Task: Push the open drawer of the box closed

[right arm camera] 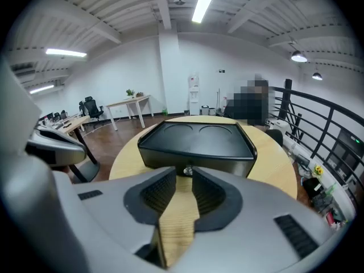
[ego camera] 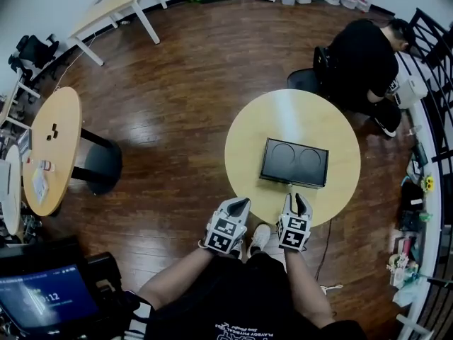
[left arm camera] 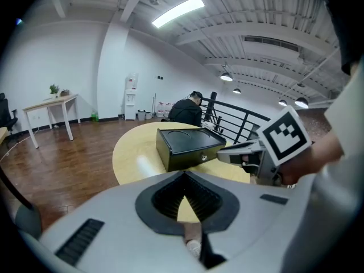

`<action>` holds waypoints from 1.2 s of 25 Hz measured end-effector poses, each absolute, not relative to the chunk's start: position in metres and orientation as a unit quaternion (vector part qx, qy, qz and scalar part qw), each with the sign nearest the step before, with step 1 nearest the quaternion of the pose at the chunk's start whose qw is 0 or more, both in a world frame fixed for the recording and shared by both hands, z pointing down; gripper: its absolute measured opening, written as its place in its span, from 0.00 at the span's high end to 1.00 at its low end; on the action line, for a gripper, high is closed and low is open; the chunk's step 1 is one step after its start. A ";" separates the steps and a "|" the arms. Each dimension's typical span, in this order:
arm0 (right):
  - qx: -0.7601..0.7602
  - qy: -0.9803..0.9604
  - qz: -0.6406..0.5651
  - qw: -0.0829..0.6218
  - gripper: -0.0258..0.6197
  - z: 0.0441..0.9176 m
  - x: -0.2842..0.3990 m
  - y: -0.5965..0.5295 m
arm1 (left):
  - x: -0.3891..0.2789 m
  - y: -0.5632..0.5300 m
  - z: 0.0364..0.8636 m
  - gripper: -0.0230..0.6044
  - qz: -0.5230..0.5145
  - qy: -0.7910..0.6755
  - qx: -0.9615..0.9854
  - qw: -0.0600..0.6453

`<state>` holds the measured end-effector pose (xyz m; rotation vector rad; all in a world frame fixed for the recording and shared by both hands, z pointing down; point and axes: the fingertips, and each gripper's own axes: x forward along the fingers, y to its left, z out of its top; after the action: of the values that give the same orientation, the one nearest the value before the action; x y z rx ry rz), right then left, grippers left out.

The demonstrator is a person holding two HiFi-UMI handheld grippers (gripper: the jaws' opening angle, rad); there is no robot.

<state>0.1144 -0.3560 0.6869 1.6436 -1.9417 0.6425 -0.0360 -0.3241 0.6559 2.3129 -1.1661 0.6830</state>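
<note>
A flat black box [ego camera: 294,163] lies on the round yellow table [ego camera: 244,144]. Its top carries two round recesses. In the right gripper view the box [right arm camera: 196,144] shows its front face, which looks flush, with a small metal lock knob [right arm camera: 186,170] at the middle. My right gripper [right arm camera: 184,174] is narrowly open, its tips on either side of that knob, right at the front face. In the head view the right gripper [ego camera: 297,197] is at the box's near edge. My left gripper [ego camera: 244,202] hovers at the table's near rim, left of the box, shut and empty [left arm camera: 183,174].
A person in black [ego camera: 364,62] sits at the table's far side. A second wooden table [ego camera: 49,147] stands at the left, and a black railing [ego camera: 435,98] runs along the right. A thin cable [ego camera: 328,243] hangs off the table's near edge to the floor.
</note>
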 end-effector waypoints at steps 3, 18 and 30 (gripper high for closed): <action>0.591 -0.732 0.225 0.253 0.82 0.677 0.102 -0.347 | -0.041 -0.323 0.655 0.96 0.245 -0.416 0.847 0.223; 0.626 -0.730 0.184 0.204 0.95 0.628 0.070 -0.274 | -0.037 -0.265 0.624 0.96 0.211 -0.384 0.875 0.207; 0.616 -0.743 0.182 0.189 0.95 0.628 0.092 -0.214 | -0.012 -0.232 0.613 0.96 0.198 -0.404 0.872 0.193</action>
<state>0.0925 -0.2140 0.6285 1.7325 -2.0877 0.5107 -0.0117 -0.2322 0.6125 2.4452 -1.1342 0.5559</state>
